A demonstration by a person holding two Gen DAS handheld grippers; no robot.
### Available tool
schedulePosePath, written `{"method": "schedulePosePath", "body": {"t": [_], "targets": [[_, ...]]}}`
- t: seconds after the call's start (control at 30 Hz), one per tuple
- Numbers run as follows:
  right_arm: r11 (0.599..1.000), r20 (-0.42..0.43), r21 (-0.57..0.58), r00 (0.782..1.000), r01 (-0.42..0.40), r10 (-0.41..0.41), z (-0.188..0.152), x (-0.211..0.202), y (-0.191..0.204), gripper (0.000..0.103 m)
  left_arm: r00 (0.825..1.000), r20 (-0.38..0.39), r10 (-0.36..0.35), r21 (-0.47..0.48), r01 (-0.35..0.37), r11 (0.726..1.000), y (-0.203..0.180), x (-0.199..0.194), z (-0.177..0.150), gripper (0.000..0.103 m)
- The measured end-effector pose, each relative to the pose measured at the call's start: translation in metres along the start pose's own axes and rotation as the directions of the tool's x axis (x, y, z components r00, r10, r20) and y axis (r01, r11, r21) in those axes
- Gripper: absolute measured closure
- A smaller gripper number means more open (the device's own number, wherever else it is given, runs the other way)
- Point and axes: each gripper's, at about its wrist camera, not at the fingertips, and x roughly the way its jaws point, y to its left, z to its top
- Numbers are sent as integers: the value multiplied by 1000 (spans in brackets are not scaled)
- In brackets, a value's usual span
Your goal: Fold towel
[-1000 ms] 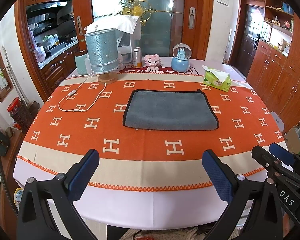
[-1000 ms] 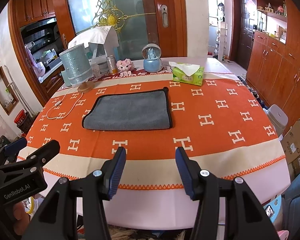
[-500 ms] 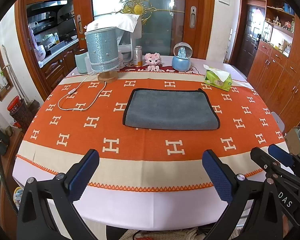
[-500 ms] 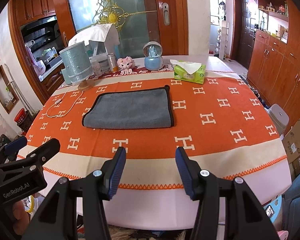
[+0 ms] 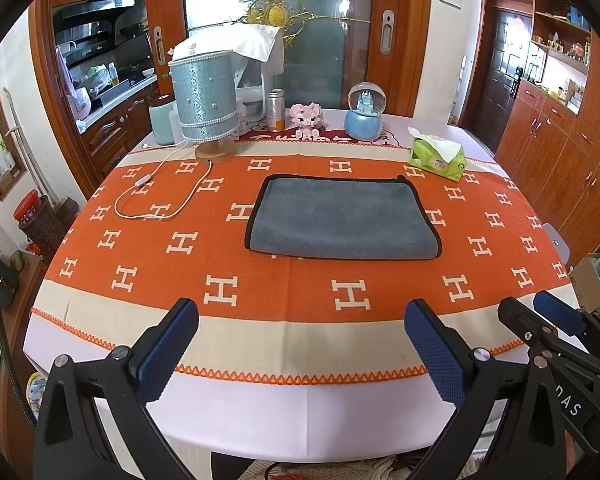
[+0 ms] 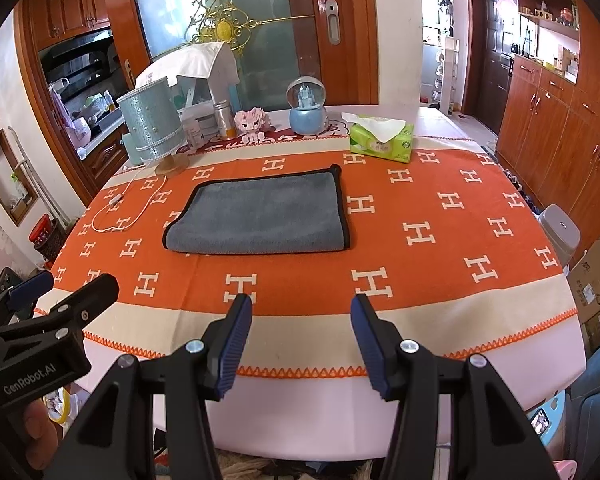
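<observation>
Blue ribbed pads line both tools: the left gripper (image 5: 300, 340) and right gripper (image 6: 302, 340) hang over the table's near edge (image 5: 300, 412), both spread wide and holding nothing. Bare orange tablecloth (image 5: 284, 280) lies between them and the towel (image 5: 342, 218), a grey plush rectangle, black-trimmed, flat at mid-table. Since a second ago the view has barely shifted. Beyond stand a tissue pack (image 5: 438, 156) and lamp (image 5: 206, 100).
</observation>
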Motion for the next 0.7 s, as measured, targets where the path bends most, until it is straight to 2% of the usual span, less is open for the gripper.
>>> {"method": "schedulePosePath", "body": {"t": [0.7], "targets": [[1000, -23, 2, 1000, -8, 8, 1, 7, 1, 51, 1000, -3, 0, -2, 0, 1000, 0, 0, 1, 1]]}}
